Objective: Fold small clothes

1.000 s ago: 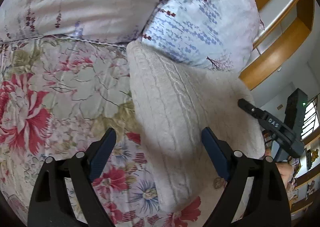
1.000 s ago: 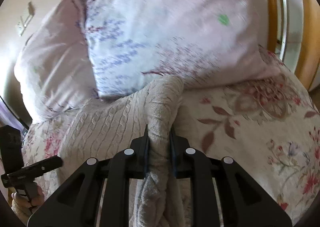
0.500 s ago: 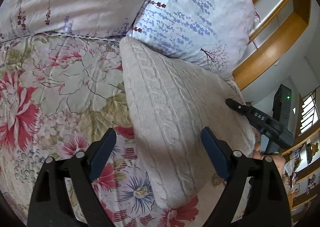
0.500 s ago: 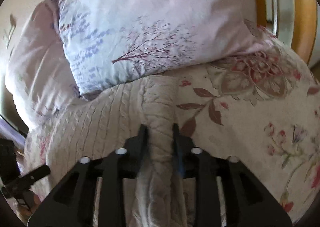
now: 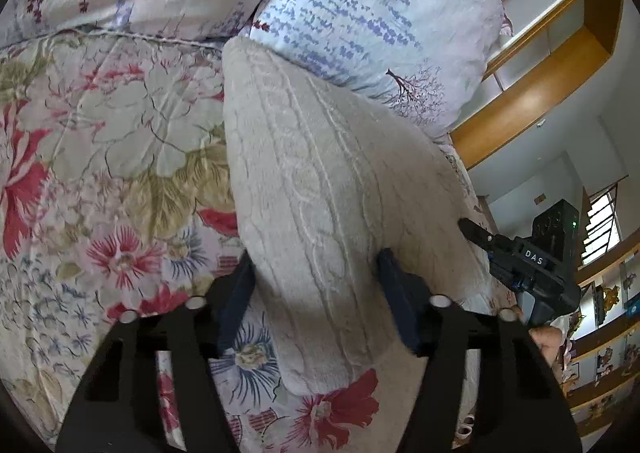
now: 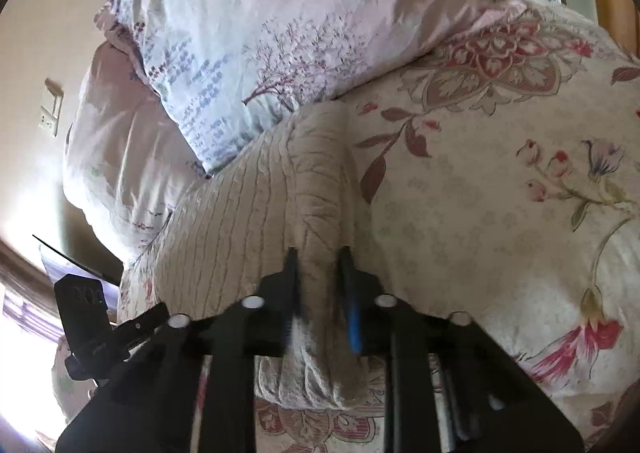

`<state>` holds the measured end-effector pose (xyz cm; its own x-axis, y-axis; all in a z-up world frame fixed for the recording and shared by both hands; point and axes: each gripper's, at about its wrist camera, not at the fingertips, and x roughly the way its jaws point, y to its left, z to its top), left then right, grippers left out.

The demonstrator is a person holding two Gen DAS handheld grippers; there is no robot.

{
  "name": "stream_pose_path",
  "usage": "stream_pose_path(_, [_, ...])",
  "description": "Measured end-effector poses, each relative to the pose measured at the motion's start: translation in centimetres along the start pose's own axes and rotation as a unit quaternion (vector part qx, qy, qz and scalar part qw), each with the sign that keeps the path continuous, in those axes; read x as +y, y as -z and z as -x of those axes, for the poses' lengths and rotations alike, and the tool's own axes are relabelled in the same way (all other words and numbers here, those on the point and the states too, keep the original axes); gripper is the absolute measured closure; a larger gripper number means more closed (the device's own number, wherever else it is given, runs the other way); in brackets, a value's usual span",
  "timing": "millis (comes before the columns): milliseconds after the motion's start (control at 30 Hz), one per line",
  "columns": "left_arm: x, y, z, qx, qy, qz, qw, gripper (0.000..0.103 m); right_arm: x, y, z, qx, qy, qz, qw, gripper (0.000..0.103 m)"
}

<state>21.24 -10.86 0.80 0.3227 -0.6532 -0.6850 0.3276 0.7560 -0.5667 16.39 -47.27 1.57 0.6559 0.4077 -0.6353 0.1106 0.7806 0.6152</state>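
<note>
A cream cable-knit garment (image 5: 320, 189) lies on the floral bedspread (image 5: 100, 157), its far corner against the pillows. My left gripper (image 5: 316, 293) straddles the garment's near folded edge, its jaws partly closed around the fabric. My right gripper (image 6: 320, 285) is shut on the garment's right edge (image 6: 316, 213), with bunched knit between the pads. The right gripper also shows in the left wrist view (image 5: 524, 265), at the garment's right side.
Two pillows (image 5: 380, 25) lean at the head of the bed, with a wooden headboard shelf (image 5: 532, 93) behind. The left gripper shows at lower left in the right wrist view (image 6: 104, 329).
My left gripper's jaws have closed in from wide open onto the garment's near edge. My right gripper has pulled its edge outward and the garment lies flatter.
</note>
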Motion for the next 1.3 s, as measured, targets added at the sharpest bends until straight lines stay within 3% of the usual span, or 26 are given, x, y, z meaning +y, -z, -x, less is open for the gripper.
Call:
stream_pose_path(133, [0.5, 0.4, 0.6, 0.002, 0.012, 0.008, 0.9999, 0.072, 1.2, 0.4, 1.8, -0.029, -0.003, 0.021, 0.999, 0.092])
stream_pose_path(200, [0.5, 0.6, 0.9, 0.003, 0.015, 0.005, 0.9999, 0.076, 1.6, 0.7, 1.8, -0.028, 0.014, 0.037, 0.999, 0.092])
stream_pose_path(300, [0.6, 0.9, 0.9, 0.005, 0.012, -0.001, 0.9999, 0.078, 0.8, 1.0, 0.6, -0.01, 0.039, 0.034, 0.999, 0.092])
stream_pose_path(567, [1.4, 1.2, 0.0, 0.006, 0.012, 0.009, 0.9999, 0.076, -1.0, 1.0, -1.0, 0.003, 0.047, 0.009, 0.999, 0.09])
stream_pose_path(700, [1.0, 1.1, 0.3, 0.008, 0.0, 0.001, 1.0, 0.068, -1.3, 0.7, -1.2, 0.008, 0.049, 0.001, 0.999, 0.082])
stream_pose_path(733, [0.8, 1.0, 0.5, 0.006, -0.009, -0.004, 0.9999, 0.06, -1.4, 0.5, -0.9, 0.008, 0.051, 0.002, 0.999, 0.076])
stream_pose_path(833, [0.2, 0.3, 2.0, -0.017, -0.016, -0.023, 0.9995, 0.036, -1.5, -0.2, 0.6, -0.005, 0.043, -0.011, 0.999, 0.052])
stream_pose_path(867, [0.2, -0.1, 2.5, -0.025, -0.014, -0.025, 0.9993, 0.032, -1.7, -0.6, 1.1, -0.011, 0.033, -0.02, 0.999, 0.039])
stream_pose_path(933, [0.4, -1.1, 3.5, -0.036, -0.007, -0.021, 0.9991, 0.021, -1.9, -1.4, 1.3, -0.016, 0.013, -0.038, 0.999, 0.027])
stream_pose_path(1100, [2.3, -4.0, 2.5, -0.015, 0.013, 0.035, 0.9992, 0.02, -1.5, -3.3, -0.3, 0.011, -0.002, -0.052, 0.999, 0.023])
stream_pose_path(1300, [3.2, -5.2, -0.3, 0.004, 0.037, 0.075, 0.9965, 0.02, -1.5, -4.1, -2.8, 0.047, -0.005, -0.067, 0.997, 0.023])
